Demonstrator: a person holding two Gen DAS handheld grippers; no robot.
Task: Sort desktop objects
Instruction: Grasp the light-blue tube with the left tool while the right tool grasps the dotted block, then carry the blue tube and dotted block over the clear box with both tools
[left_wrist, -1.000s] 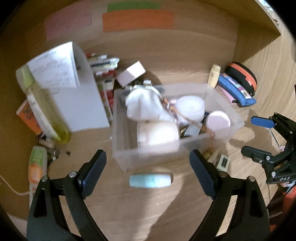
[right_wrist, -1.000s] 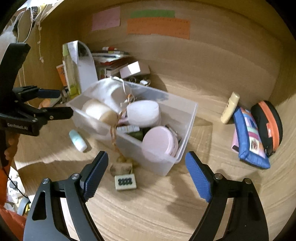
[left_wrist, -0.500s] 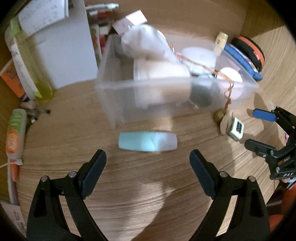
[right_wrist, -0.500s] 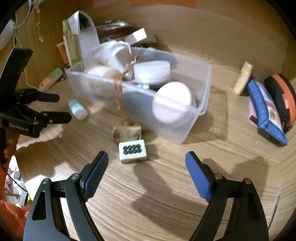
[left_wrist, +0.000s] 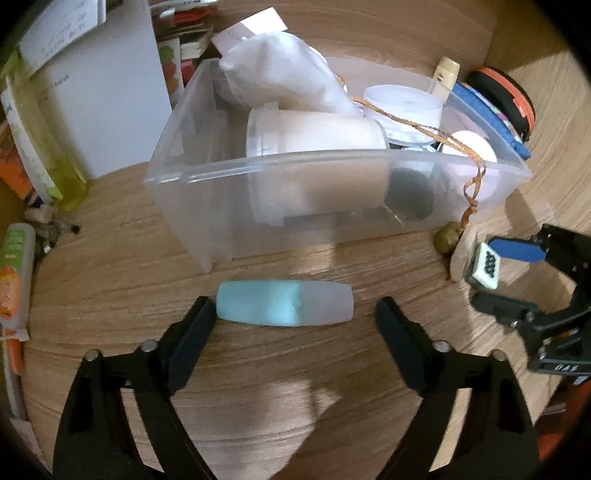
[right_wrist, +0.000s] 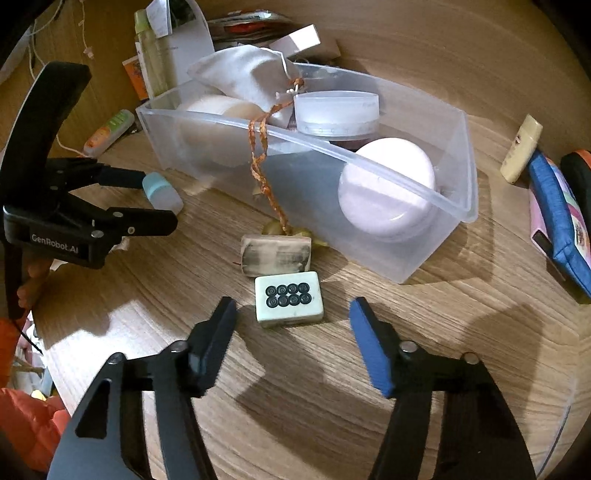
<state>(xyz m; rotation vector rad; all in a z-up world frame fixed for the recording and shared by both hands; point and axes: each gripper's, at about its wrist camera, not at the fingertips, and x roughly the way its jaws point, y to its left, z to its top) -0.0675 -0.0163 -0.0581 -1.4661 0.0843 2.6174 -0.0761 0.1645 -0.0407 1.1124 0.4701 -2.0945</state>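
Observation:
A small pale-blue bottle with a frosted cap (left_wrist: 283, 308) lies sideways on the wooden desk, between the fingers of my open left gripper (left_wrist: 294, 317); it also shows in the right wrist view (right_wrist: 161, 192). A white mahjong tile (right_wrist: 289, 299) lies just ahead of my open right gripper (right_wrist: 293, 319); the tile also shows in the left wrist view (left_wrist: 485, 270). A wooden tag (right_wrist: 276, 254) on an orange cord lies behind the tile. A clear plastic bin (left_wrist: 221, 184) holds jars and a white pouch (left_wrist: 280, 79).
Left of the bin stand a white folder (left_wrist: 110, 85), a yellow-green bottle (left_wrist: 40, 147) and an orange-green tube (left_wrist: 13, 273). At the right lie a cream tube (right_wrist: 521, 147), a blue pouch (right_wrist: 557, 210) and a black-orange case (left_wrist: 502, 99).
Both grippers have moved down and forward. The blue bottle now lies between the left fingers, and the tile sits just in front of the right fingers. Both stay open.

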